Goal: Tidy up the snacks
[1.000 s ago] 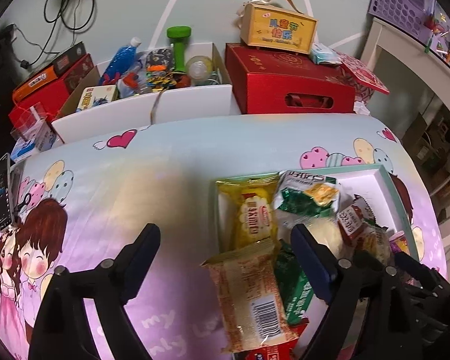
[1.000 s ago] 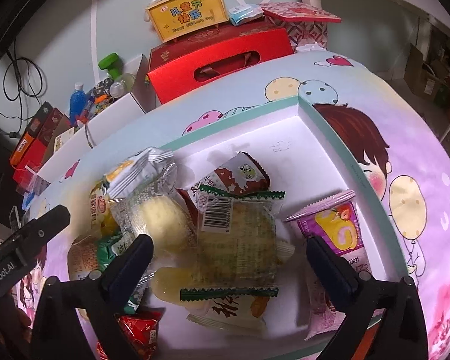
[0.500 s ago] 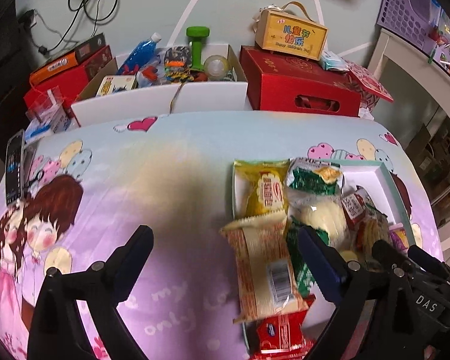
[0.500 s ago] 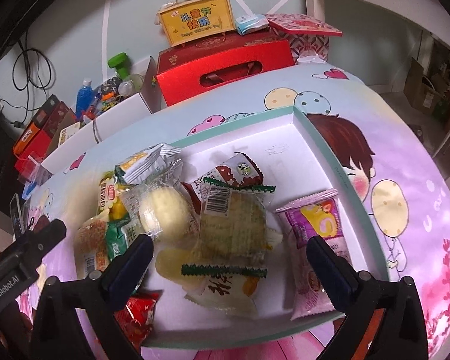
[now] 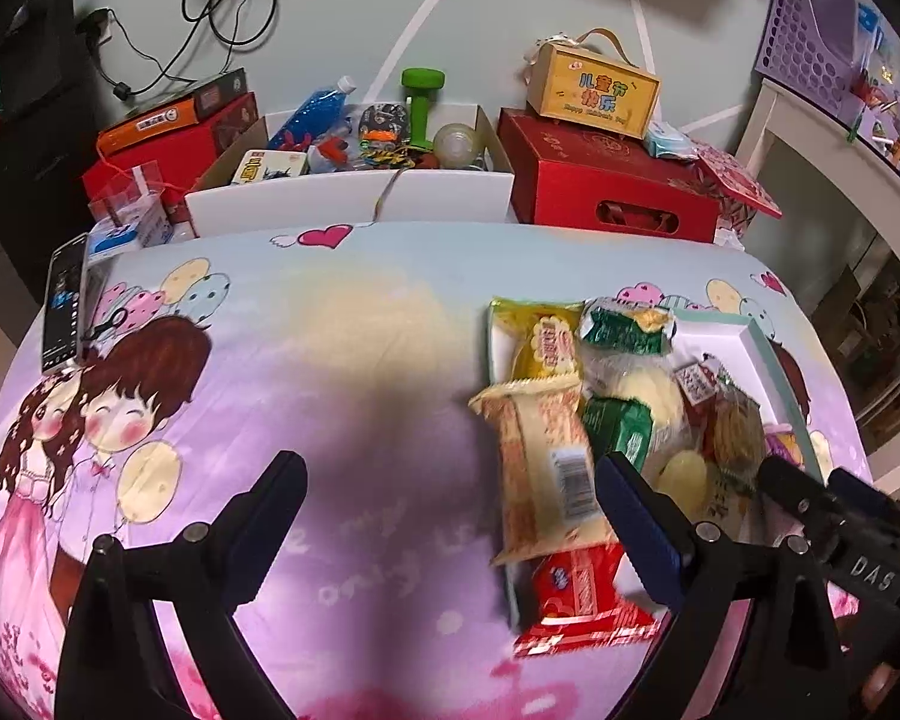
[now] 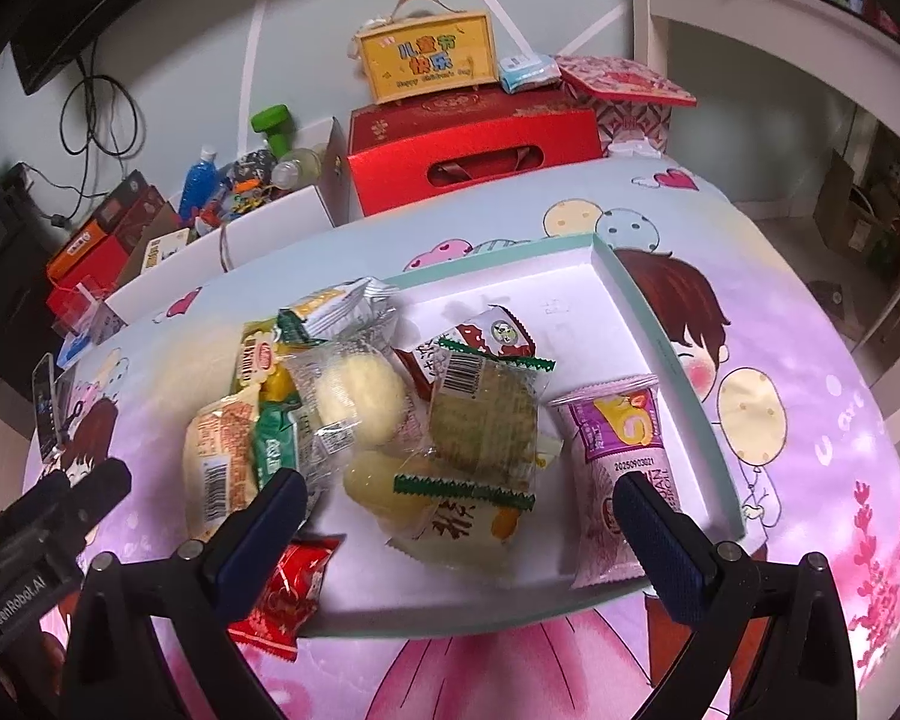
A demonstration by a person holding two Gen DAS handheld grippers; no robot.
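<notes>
Snacks (image 6: 426,414) in tray (image 6: 678,360), cartoon tablecloth (image 5: 270,396)

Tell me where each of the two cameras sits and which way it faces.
Left wrist: sits on the left gripper, above the cartoon-print tablecloth, facing the wall clutter; its open fingers show, plus the right gripper at right.
Right wrist: sits on the right gripper, over the shallow white teal-rimmed tray of snack packets; its open fingers show, plus the left gripper at left.
Shared: the tray, the red-wrapped snack packet, the long red gift box.
</notes>
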